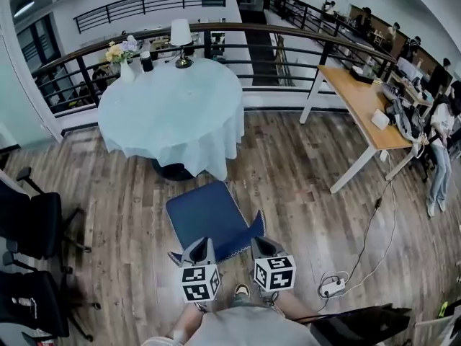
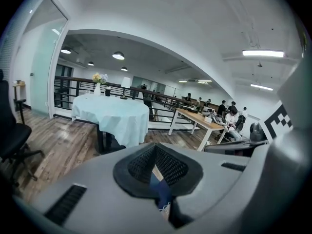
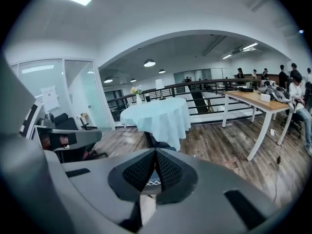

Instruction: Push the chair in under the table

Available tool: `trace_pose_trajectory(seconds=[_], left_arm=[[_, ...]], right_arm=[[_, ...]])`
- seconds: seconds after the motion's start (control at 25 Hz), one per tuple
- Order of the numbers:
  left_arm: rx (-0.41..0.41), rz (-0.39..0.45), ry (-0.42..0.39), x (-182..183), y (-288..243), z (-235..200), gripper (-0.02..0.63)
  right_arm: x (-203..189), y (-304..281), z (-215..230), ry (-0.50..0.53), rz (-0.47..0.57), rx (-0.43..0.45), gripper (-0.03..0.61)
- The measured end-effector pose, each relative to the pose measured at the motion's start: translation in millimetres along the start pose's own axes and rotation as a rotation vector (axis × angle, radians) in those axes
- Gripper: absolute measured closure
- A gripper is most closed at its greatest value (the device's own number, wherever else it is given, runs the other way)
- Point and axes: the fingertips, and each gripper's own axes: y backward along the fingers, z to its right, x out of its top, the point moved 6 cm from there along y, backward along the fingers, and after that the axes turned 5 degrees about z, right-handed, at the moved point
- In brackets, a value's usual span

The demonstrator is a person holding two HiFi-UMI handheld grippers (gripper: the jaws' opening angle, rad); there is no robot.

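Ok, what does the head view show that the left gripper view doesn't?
Only the head view: the whole blue chair standing short of the round table, and a power strip on the floor. Only the left gripper view: the left gripper with its jaws together, and ceiling lights. Both: the round table with its pale cloth, and the wooden desk.
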Motion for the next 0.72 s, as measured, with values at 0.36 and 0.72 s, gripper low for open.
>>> trace_pose_trajectory(seconds=[0.36, 0.72], left_arm=[[0.167, 0.02, 0.05, -8, 4, 7, 0.61], [0.241, -0.032, 0.039, -22, 21, 1, 0.611]], right_arm=[[10, -21, 12, 0.051, -0.004, 0.179, 0.561], [0, -38, 10, 0.027, -0.054, 0.241, 0.561]])
